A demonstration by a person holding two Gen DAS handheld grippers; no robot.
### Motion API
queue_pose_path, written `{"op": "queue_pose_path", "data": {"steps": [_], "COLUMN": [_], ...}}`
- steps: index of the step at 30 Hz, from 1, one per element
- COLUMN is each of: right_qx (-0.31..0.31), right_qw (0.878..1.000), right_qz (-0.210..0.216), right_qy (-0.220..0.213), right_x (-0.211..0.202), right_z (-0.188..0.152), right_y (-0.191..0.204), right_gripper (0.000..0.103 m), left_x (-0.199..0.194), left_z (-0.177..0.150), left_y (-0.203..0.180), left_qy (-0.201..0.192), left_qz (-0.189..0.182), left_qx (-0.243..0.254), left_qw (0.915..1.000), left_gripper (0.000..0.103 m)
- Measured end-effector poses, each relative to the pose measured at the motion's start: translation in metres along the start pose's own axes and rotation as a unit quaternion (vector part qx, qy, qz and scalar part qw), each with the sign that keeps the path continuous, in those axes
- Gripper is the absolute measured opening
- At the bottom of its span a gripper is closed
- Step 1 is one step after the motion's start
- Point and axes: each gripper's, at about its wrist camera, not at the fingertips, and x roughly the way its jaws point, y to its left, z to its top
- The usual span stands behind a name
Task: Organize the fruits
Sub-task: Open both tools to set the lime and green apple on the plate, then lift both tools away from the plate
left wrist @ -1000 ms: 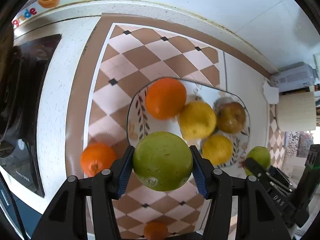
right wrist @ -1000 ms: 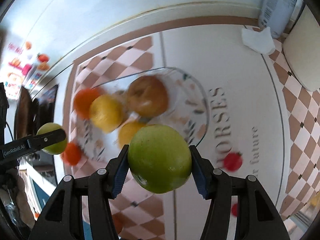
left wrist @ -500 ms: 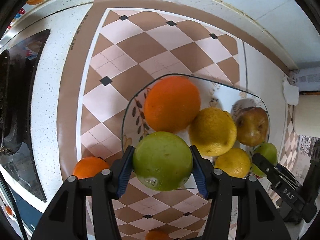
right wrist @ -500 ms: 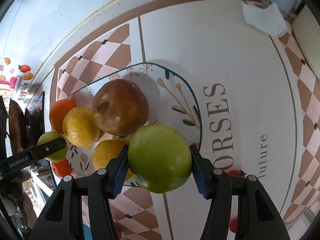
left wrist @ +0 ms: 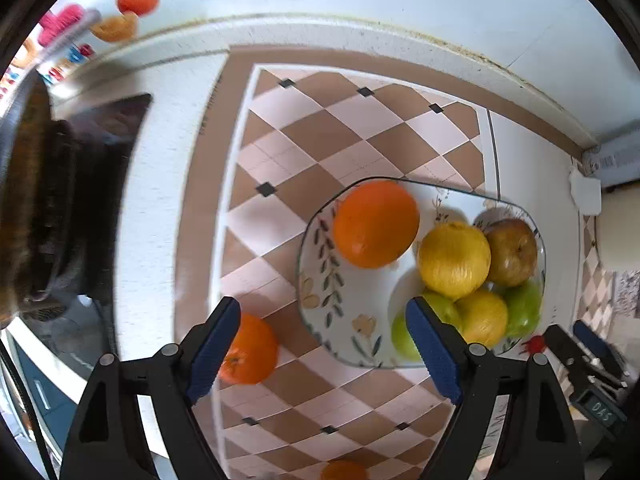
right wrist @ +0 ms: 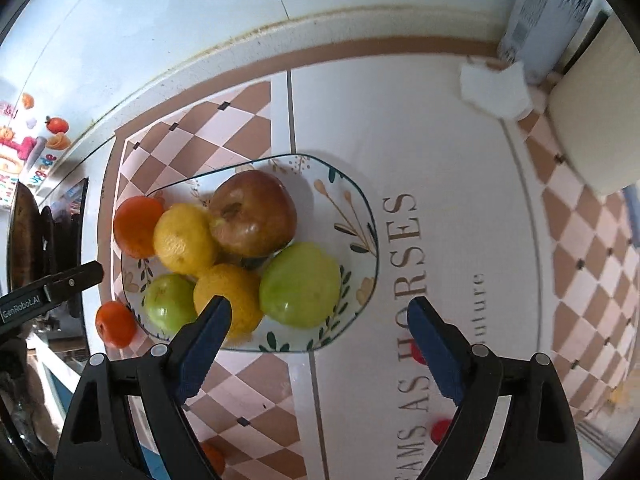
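Checkered tablecloth (left wrist: 320, 132): fruit plate (right wrist: 360, 216), loose orange (left wrist: 250, 350), white tissue (right wrist: 494, 90).

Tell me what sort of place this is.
Probably a home kitchen counter: a stone-look worktop meeting a tiled wall, a dark cooktop at the left, and a glass plate of fruit on a patterned mat.

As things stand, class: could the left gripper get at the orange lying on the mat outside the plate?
Probably yes. The left gripper is open and empty, and the orange lies on the mat just by its left jaw, clear of the plate, with nothing over it. A small shift left should centre it.
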Motion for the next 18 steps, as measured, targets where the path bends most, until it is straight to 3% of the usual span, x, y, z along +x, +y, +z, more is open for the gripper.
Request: {"op": "queue_pose_path", "data": {"steps": [7,18], "right_qx": [-0.022,-0.040], "right_qw": [0.999,0.997], "right_qz": [-0.025,-0.019], "right_qy": [-0.030,-0.067], "right_x": [-0.032,-0.091], "right_z": [-0.036,-0.091], "right_y": [0.010,0.028], "right_gripper": [0.092,0.092], "left_x": [-0.031,-0.092], "left_z": [-0.046,-0.113], "left_y": [-0.005,-0.016], "left_qy": [-0.049,-0.126], "left_qz": [0.011,0.011], "left_qx": [0.016,0.044], "left_qw": [0.9986,0.9910], "left_gripper": [0.084,0.084]}}
